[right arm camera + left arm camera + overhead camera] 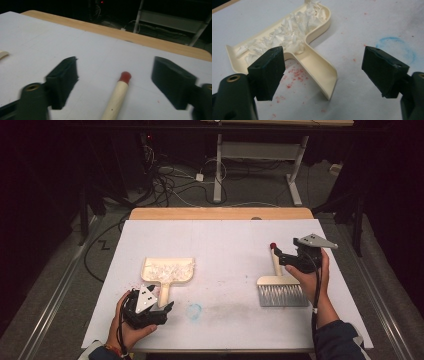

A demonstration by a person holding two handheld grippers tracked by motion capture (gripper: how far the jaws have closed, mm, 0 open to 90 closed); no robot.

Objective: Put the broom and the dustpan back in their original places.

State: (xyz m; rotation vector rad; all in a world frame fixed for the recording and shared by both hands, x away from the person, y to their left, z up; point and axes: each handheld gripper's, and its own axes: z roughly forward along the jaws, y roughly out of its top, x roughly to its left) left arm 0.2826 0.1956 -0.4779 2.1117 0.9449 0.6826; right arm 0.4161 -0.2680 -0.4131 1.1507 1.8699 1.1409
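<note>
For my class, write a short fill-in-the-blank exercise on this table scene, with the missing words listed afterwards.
1. The cream dustpan holds a heap of white ______.
2. The tip of the brush handle is coloured ______.
3. The brush lies on the table with its handle between the open fingers of the ______ gripper.
4. The left gripper hovers with its fingers apart over the dustpan's ______.

Missing words: shreds; red; right; handle
</note>
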